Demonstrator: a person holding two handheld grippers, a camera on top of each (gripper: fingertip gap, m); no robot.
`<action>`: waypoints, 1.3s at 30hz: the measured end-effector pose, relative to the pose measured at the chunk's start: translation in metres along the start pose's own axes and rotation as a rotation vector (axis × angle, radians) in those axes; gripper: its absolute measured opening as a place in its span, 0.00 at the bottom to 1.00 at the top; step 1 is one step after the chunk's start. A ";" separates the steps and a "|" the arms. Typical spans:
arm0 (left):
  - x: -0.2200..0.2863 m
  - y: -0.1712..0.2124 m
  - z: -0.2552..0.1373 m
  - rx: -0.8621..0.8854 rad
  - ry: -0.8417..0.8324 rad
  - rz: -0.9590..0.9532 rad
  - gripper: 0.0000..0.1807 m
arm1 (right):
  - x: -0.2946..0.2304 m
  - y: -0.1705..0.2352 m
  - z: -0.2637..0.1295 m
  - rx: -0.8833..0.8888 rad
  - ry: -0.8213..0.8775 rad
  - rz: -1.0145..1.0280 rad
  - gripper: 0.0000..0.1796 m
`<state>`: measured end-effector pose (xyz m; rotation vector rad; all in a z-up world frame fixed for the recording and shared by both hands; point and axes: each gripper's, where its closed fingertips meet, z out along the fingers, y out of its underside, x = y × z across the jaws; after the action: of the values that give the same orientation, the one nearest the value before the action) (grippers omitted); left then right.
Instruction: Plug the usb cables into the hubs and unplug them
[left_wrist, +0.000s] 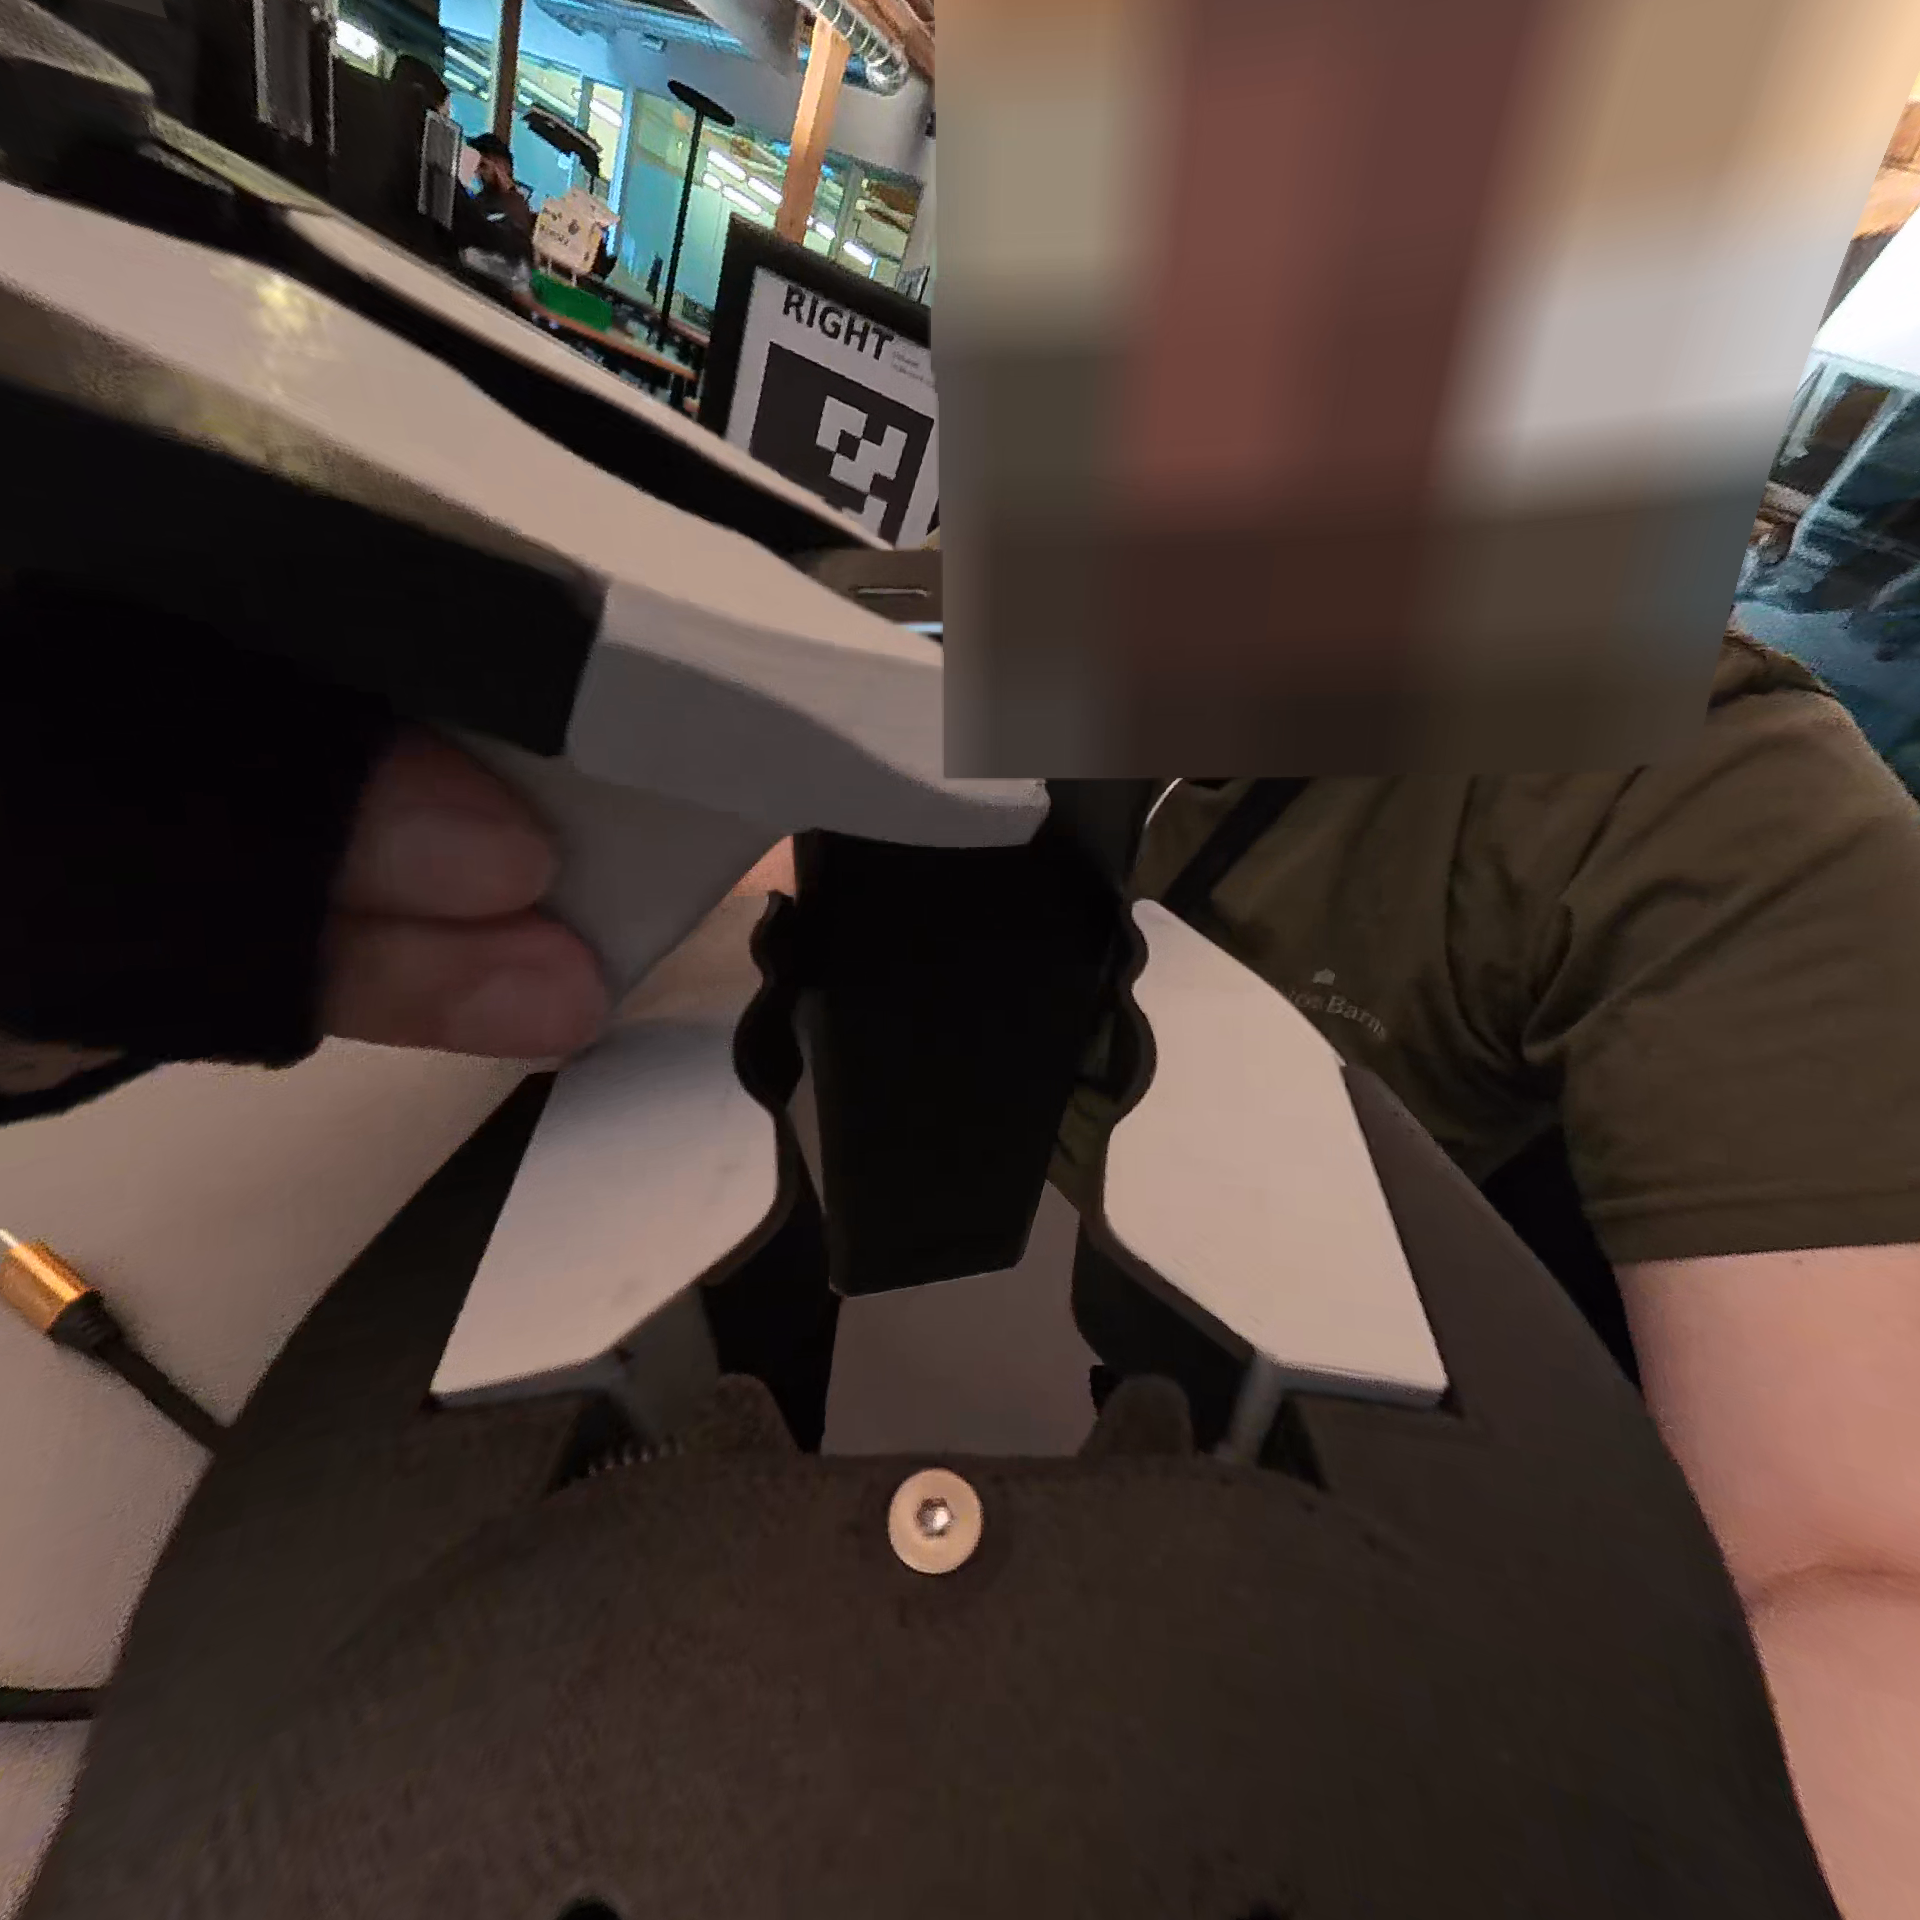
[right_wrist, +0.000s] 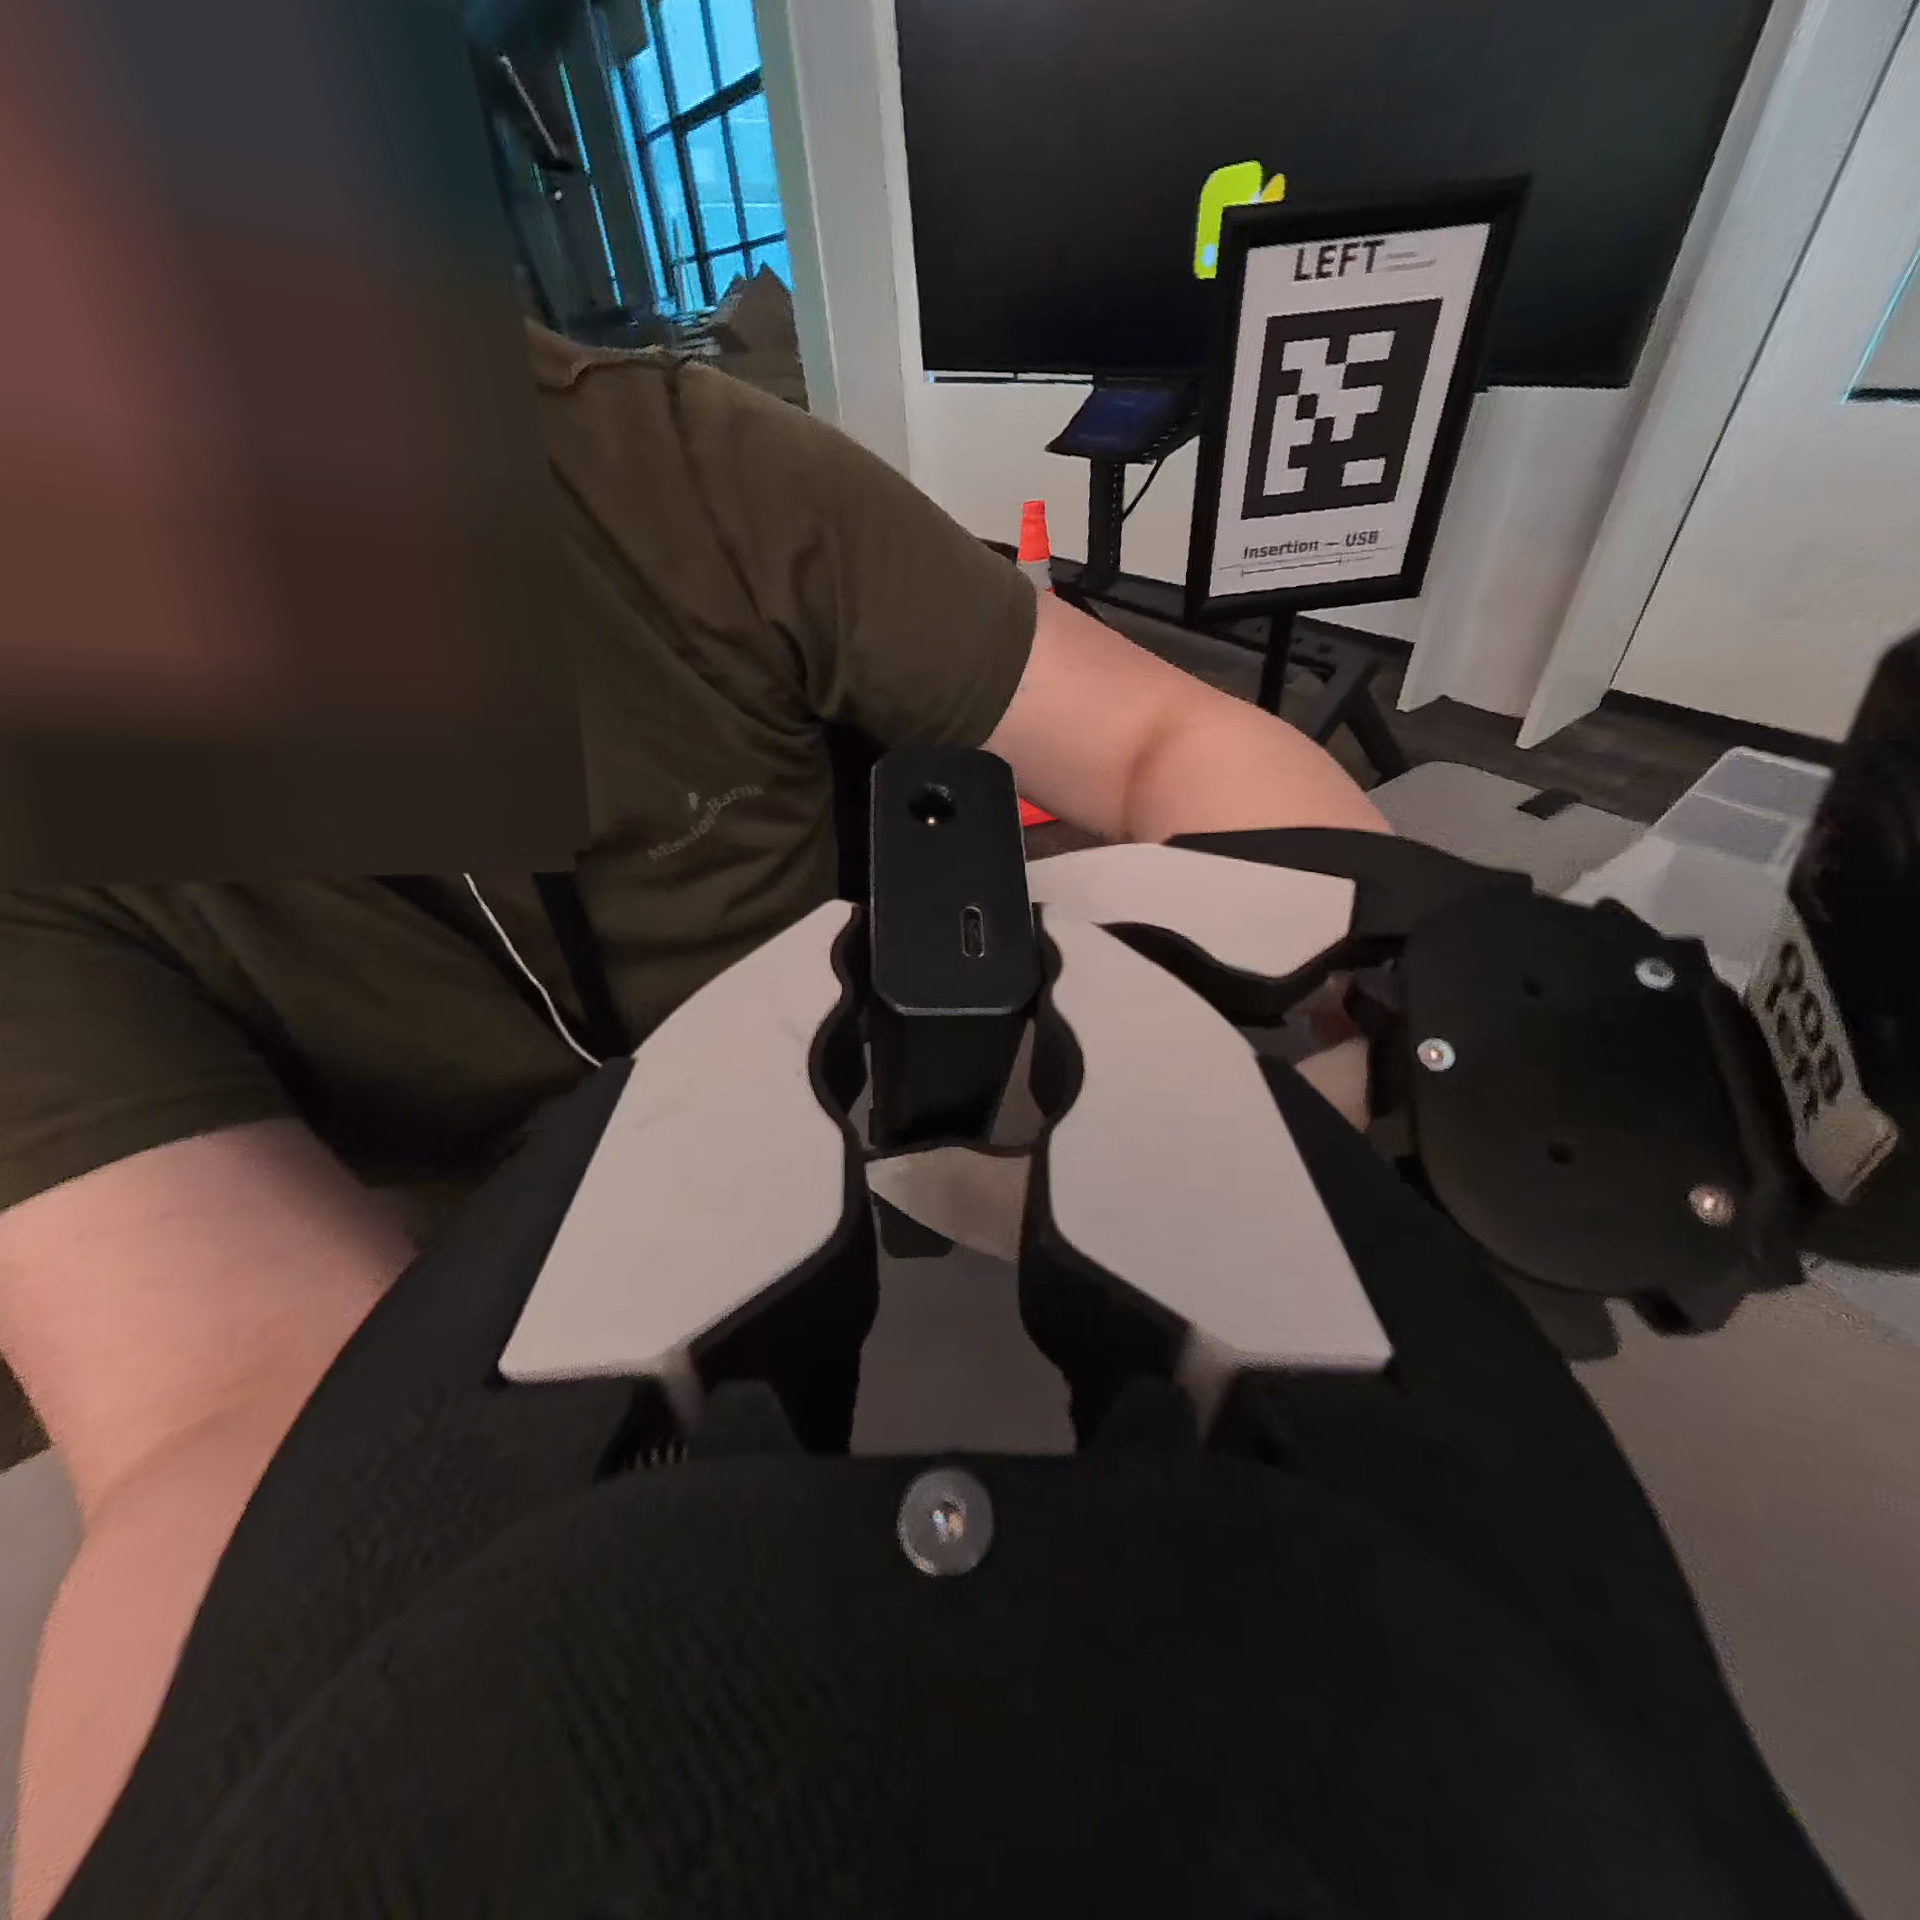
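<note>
1. Right wrist view: right gripper (right_wrist: 948, 1023) mid-frame, jaws clamped on a black hub (right_wrist: 951, 914). The hub stands up between the white fingers (right_wrist: 717, 1132), its end face toward the camera, with a round socket above a small slot port.
2. Same view, right of centre: left gripper (right_wrist: 1195, 894) comes in from the right edge, body black, white fingertips just behind the hub. Whether they touch it cannot be told here.
3. Left wrist view: left gripper (left_wrist: 940, 1049) mid-frame, jaws closed on the same black hub (left_wrist: 935, 1091), which hangs down between the fingers, wider at top, lower end free.
4. Same view, upper left: the right gripper's white and black body (left_wrist: 644, 665) runs diagonally down to the hub top. A gloved hand (left_wrist: 312, 883) grips it at left edge.
5. Lower left edge: a gold-tipped plug (left_wrist: 42, 1294) on a dark cable, lying on the white table (left_wrist: 156, 1195), well apart from the hub.
6. Person in olive shirt (right_wrist: 727, 623) behind the hub in both views.
7. Background: framed marker sign (right_wrist: 1340, 405) upper right of right view; orange cone (right_wrist: 1032, 540) beside it; another sign (left_wrist: 831, 416) upper centre of left view.
</note>
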<state>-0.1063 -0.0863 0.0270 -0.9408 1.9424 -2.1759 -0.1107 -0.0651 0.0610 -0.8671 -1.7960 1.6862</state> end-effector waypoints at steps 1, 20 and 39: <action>0.002 -0.001 -0.002 0.017 0.005 0.000 0.31 | 0.002 -0.001 0.001 0.005 -0.003 -0.021 0.16; -0.041 -0.003 -0.123 0.105 -1.119 0.127 0.23 | 0.113 0.028 -0.033 -0.136 0.604 0.121 0.16; -0.102 0.006 -0.167 -0.223 -1.173 0.158 0.15 | 0.140 0.054 -0.097 0.088 0.747 -0.005 0.15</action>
<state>-0.1068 0.1033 -0.0196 -1.5194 1.5114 -0.8747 -0.1251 0.1054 0.0082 -1.2392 -1.1987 1.1860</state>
